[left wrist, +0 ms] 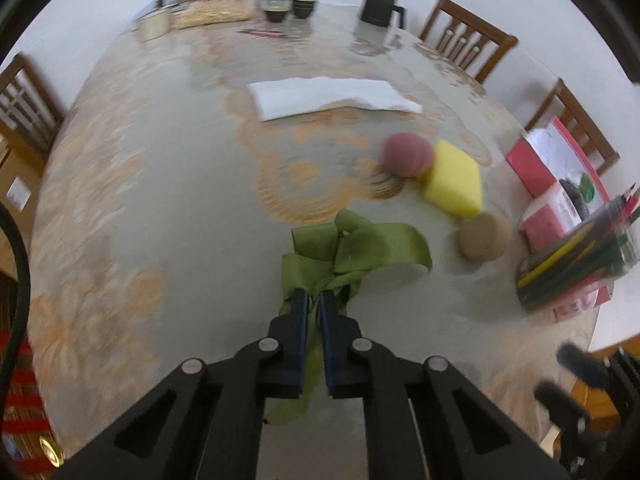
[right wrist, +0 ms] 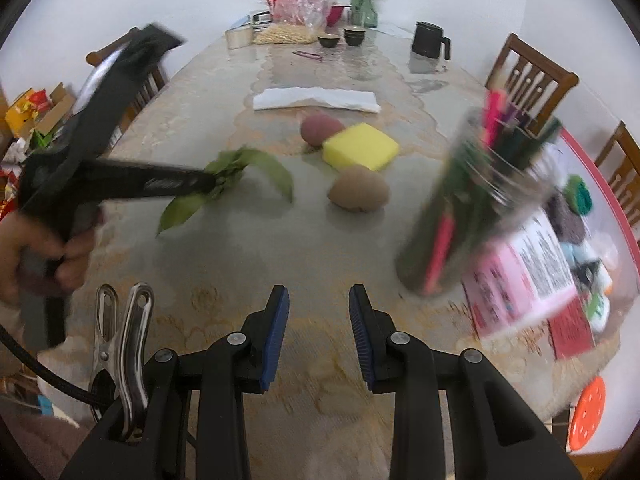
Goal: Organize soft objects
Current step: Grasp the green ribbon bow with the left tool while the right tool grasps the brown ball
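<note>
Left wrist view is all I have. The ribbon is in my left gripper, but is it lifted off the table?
Observer: Yes. In the right wrist view the ribbon hangs from the left gripper above the table.
Operator: And the right gripper?
Observer: The right gripper is open and holds nothing.
Operator: Anything near it?
Observer: A metal clip shows just to its left.
</note>
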